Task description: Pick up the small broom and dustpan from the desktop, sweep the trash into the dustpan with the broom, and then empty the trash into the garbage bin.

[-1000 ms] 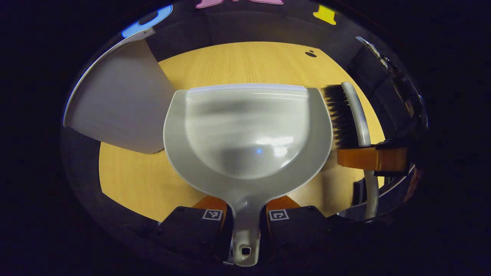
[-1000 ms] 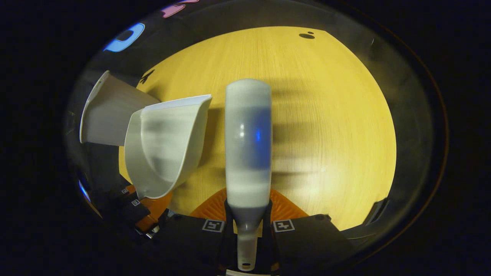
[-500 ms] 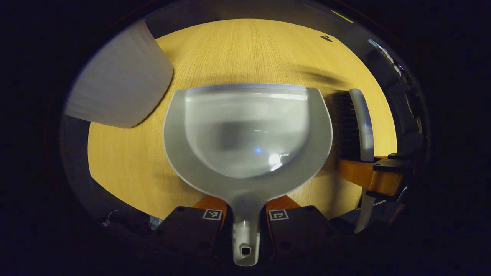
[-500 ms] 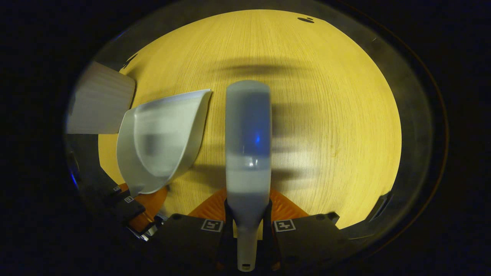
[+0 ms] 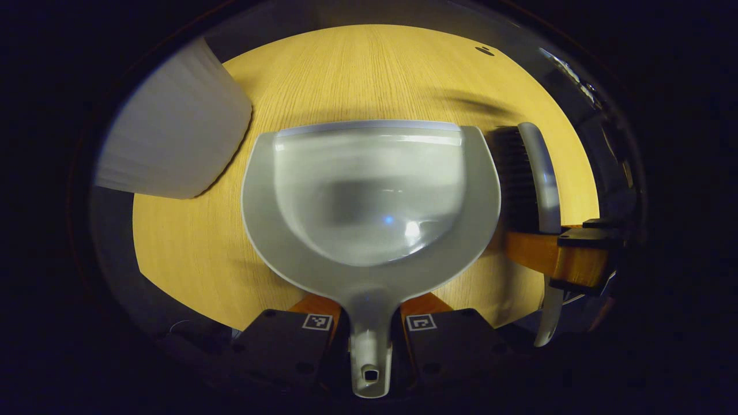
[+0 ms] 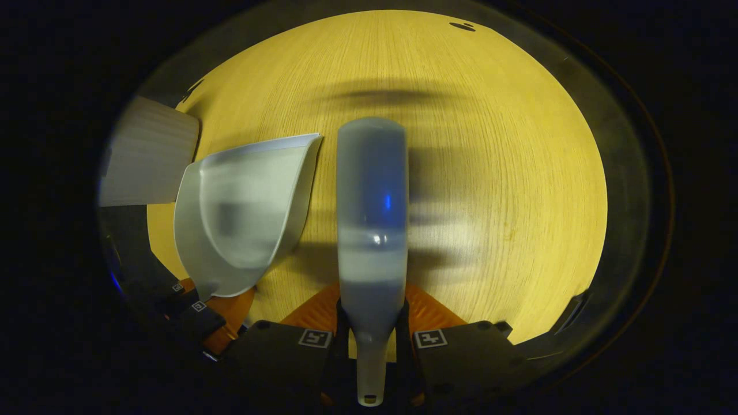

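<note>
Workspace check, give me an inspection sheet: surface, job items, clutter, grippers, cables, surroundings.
Surface: wooden desktop, with a small dark mark near the far edge.
Job's things: dustpan held by its handle, pan looks empty; small broom held by its handle, bristles facing the dustpan; white garbage bin on the dustpan's other side.
Clutter: no trash seen.
Grippers: left hand-held gripper shut on the dustpan; right hand-held gripper shut on the small broom.
Cables: nothing seen.
Surroundings: dark booth.
</note>
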Demonstrator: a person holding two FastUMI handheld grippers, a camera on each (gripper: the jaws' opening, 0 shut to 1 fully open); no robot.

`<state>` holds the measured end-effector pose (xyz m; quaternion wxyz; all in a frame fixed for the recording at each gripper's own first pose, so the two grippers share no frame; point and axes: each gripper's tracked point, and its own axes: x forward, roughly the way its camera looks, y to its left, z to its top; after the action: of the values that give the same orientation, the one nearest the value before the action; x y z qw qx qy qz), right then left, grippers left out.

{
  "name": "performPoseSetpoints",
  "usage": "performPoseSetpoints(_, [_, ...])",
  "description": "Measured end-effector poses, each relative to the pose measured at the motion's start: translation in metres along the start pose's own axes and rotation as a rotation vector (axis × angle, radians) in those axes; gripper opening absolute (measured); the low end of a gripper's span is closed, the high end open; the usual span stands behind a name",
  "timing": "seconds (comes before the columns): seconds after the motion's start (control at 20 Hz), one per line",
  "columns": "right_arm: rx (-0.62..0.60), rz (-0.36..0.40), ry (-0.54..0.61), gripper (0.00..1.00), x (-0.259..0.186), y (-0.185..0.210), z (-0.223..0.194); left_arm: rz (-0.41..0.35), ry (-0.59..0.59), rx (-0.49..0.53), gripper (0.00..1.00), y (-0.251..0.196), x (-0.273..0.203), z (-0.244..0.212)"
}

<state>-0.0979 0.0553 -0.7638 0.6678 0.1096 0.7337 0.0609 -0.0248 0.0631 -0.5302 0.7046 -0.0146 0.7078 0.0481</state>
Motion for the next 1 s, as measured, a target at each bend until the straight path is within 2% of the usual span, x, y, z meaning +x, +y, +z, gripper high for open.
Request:
performPoseSetpoints(0.05, [-0.004, -0.001, -0.001, 0.41, -0.001, 0.000, -0.001, 0.020, 0.002, 0.009, 0.31, 0.004, -0.001, 0.001])
performPoseSetpoints(0.15, [-0.010, -0.004, 0.000, 0.40, -0.001, 0.000, -0.002, 0.040, 0.005, 0.025, 0.47, 0.010, -0.001, 0.001])
performPoseSetpoints(0.2, [-0.016, -0.004, 0.005, 0.46, -0.001, 0.000, -0.003, 0.009, 0.013, 0.034, 0.59, 0.004, -0.001, -0.002])
performPoseSetpoints(0.25, [-0.024, -0.008, 0.007, 0.44, -0.001, 0.000, -0.005, -0.008, 0.017, 0.040, 0.59, -0.001, -0.001, -0.004])
performPoseSetpoints(0.35, [-0.027, -0.011, 0.007, 0.48, -0.002, 0.001, -0.008, 0.003, 0.001, 0.053, 0.69, -0.001, 0.004, -0.006])
performPoseSetpoints(0.4, [-0.026, -0.013, 0.002, 0.62, -0.003, 0.001, -0.007, 0.009, -0.004, 0.060, 0.76, 0.000, 0.004, -0.008])
performPoseSetpoints(0.5, [-0.012, -0.011, 0.001, 0.93, -0.007, 0.001, -0.009, -0.016, 0.002, 0.074, 0.77, -0.005, 0.002, -0.012])
performPoseSetpoints(0.55, [-0.006, -0.004, -0.001, 1.00, -0.009, 0.003, -0.009, -0.036, 0.004, 0.077, 0.76, -0.008, 0.000, -0.015])
performPoseSetpoints(0.8, [0.007, 0.021, -0.038, 0.99, -0.027, 0.012, -0.007, -0.047, -0.052, 0.088, 0.76, 0.000, -0.017, -0.016])
performPoseSetpoints(1.0, [0.022, 0.084, -0.139, 0.99, -0.057, 0.029, -0.002, -0.026, -0.145, 0.138, 0.78, 0.013, -0.043, -0.013])
